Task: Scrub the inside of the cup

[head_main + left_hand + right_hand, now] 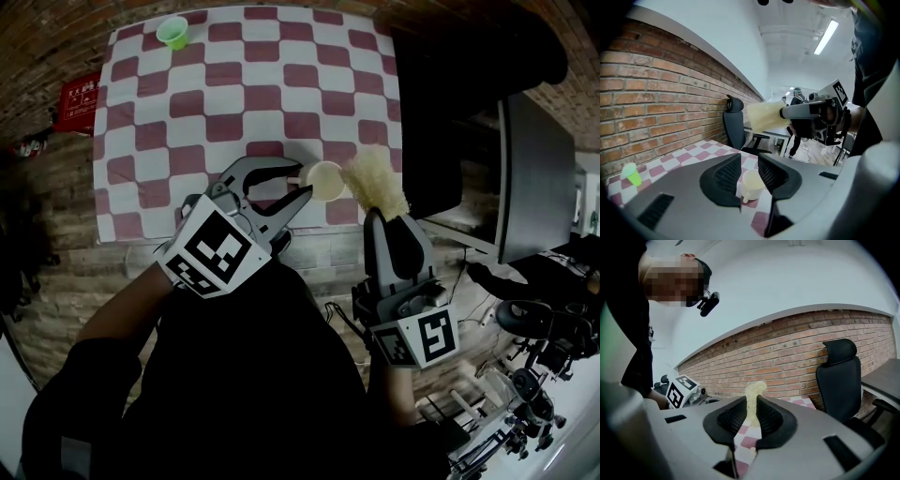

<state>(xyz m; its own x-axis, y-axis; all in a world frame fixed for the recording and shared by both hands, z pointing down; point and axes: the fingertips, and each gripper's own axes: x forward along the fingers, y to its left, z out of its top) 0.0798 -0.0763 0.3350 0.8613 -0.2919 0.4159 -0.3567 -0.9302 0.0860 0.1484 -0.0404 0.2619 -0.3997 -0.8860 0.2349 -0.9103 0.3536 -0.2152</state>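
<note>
Cup of cream colour, small, round and smooth, with a side handle point(325, 180), is placed on the table with the red-and-white chequered cloth point(187, 112), close to its near edge. The left gripper point(298, 181) is brought up to it with the two ribbed black jaws spread apart. The cup is seen just ahead of them, its handle turned towards them, and nothing is clamped yet. It is judged that the cup is to be steadied from this side, so that it is not pushed away during scrubbing.

The right gripper point(386, 223) is pressed together on the lower end of a pale yellow, fluffy scrubbing sponge point(375, 180). The soft, fibrous head is left free above the jaws and is held just beside the rim of the cup, outside it. The inside is therefore judged not yet touched.

A small light-green plastic cup point(172, 32) is left at the far corner, well apart.
</note>
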